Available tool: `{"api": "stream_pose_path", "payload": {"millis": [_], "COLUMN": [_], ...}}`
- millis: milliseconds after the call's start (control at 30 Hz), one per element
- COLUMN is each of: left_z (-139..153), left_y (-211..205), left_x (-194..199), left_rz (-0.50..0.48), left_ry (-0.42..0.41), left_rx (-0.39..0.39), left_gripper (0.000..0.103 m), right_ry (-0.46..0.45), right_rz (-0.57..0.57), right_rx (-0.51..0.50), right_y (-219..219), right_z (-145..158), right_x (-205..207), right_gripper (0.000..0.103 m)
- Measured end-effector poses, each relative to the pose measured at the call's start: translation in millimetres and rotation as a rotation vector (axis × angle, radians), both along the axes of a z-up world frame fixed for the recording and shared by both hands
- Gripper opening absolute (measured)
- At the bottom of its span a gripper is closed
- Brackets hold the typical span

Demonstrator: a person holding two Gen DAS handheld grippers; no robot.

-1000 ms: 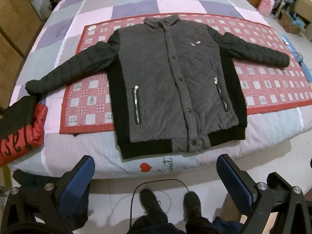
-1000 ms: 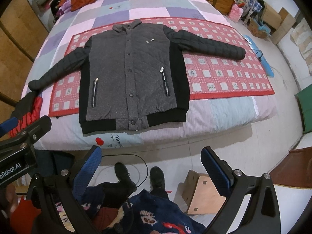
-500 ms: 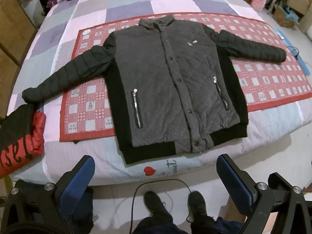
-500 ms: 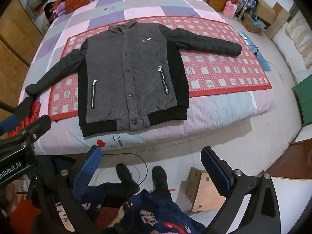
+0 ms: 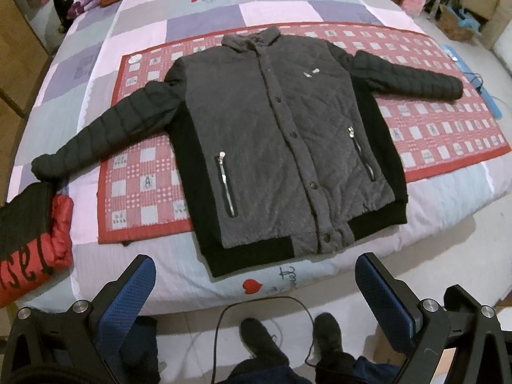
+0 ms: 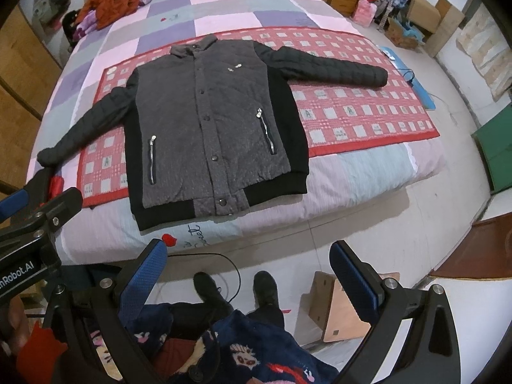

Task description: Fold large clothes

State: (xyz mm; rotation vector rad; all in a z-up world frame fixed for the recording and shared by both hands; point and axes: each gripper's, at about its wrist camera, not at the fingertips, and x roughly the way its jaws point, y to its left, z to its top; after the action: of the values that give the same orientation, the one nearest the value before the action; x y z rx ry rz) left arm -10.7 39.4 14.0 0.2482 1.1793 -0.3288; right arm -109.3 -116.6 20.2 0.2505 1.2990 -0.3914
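Both cameras have drawn nearer the bed [image 5: 128, 275] since a second ago, so the jacket fills more of each view; it has not shifted. That patchwork-covered bed spans both pictures, with a red checked mat [image 5: 144, 188] across it. On the mat lies the grey quilted jacket [image 5: 281, 147], snapped shut, front up, collar at 12 o'clock, hem overhanging the mat toward 6, black sleeves spread to 9 and 3. A red-and-black garment [image 5: 28, 243] touches the cuff at 9 o'clock. Only the right view shows a wooden box [image 6: 339, 310] on the floor at 5 o'clock and the person's patterned blue top [image 6: 256, 348]. Left gripper [image 5: 256, 275] and right gripper [image 6: 249, 265] hang short of the bed, jaws wide apart, holding nothing.
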Motion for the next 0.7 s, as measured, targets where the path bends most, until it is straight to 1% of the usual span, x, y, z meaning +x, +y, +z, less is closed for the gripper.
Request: {"api": "stream_pose_path", "payload": {"millis": [300, 500, 700], "left_z": [5, 9, 7], "left_y": [8, 5, -1], "left_x": [12, 23, 39], "left_rz": [-0.008, -0.002, 0.033], "left_ry": [-0.017, -0.035, -0.032], "left_rx": [-0.012, -0.018, -0.013], "left_gripper": [0.103, 0.103, 0.103], "right_ry": [-0.013, -0.027, -0.027], "right_rz": [-0.024, -0.025, 0.002], "right_rx": [-0.020, -0.029, -0.022], "right_y": [6, 1, -10], "right_z": [8, 14, 13], "right_x": [6, 16, 34], "right_gripper": [0.103, 0.103, 0.103]}}
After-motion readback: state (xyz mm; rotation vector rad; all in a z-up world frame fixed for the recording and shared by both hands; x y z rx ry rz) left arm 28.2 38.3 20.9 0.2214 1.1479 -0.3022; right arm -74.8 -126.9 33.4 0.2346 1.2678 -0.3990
